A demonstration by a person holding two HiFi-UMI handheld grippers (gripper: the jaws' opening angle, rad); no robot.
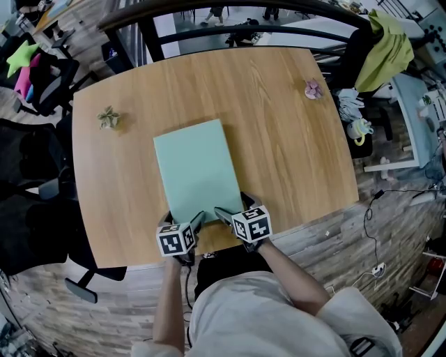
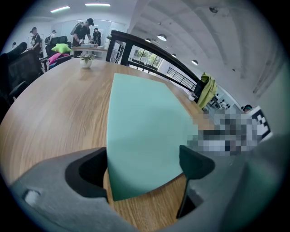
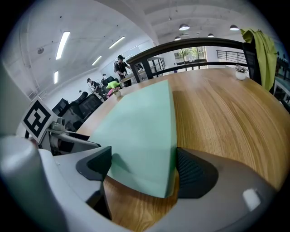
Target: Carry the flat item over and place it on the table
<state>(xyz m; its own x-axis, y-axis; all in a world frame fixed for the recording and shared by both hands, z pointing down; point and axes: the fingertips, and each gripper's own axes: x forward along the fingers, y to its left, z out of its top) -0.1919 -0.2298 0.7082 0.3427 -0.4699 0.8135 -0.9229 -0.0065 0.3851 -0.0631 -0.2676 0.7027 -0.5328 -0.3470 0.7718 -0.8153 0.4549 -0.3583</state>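
Note:
A pale green flat board point(image 1: 197, 169) lies on the round-cornered wooden table point(image 1: 286, 146), its long side running away from me. Both grippers sit at its near edge. The left gripper point(image 1: 185, 222) is open, and the board's near left corner point(image 2: 145, 136) lies between its wide-apart jaws. The right gripper point(image 1: 233, 210) is open too, with the near right corner point(image 3: 142, 136) between its jaws. In the right gripper view the board's edge runs close along the right jaw; whether they touch I cannot tell. The board's near edge is hidden under the grippers in the head view.
A small potted plant point(image 1: 108, 118) stands at the table's left and another point(image 1: 313, 88) at its far right. A black railing point(image 1: 230, 17) curves behind the table. Black chairs point(image 1: 35, 181) stand at the left, and a yellow-green jacket point(image 1: 387, 43) hangs at the far right.

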